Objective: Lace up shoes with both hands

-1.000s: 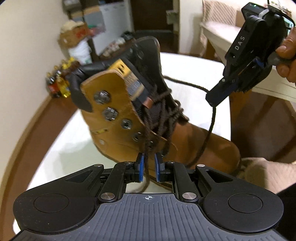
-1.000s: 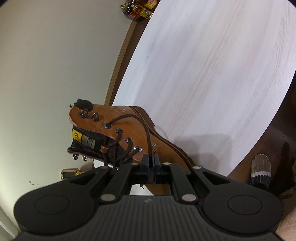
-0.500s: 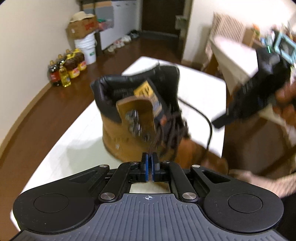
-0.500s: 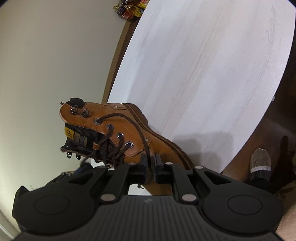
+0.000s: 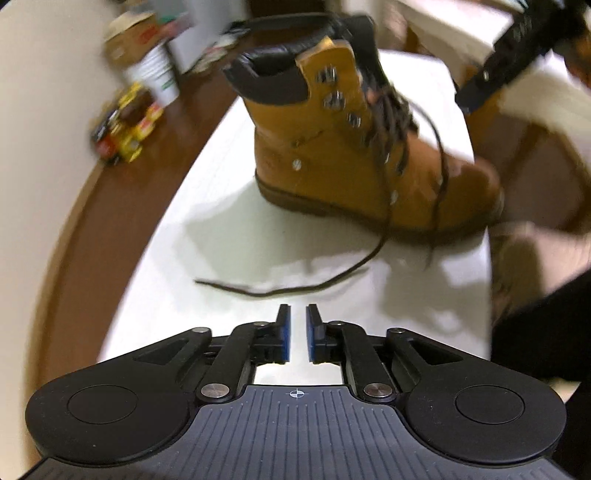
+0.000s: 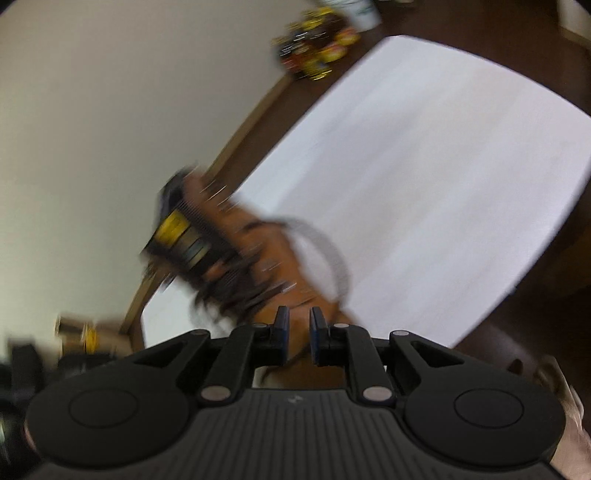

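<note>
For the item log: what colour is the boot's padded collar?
Black, above tan-brown leather. The collar of the boot shows best in the left wrist view.

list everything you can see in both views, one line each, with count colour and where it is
boot: one, tan with black collar, upright on the table
lace: one, dark brown, threaded up the boot, loose end trailing on the table
table: one, white, under the boot
bottles: a cluster, yellow and dark, on the floor by the wall
bucket: one, white, on the floor beyond the bottles
cardboard box: one, brown, on top of the bucket
left gripper: one, black with blue pads, jaws just opened, nothing between them
right gripper: one, black, jaws apart over the boot, blurred
hand: one, at the top right edge of the left wrist view, holding the right gripper
</note>
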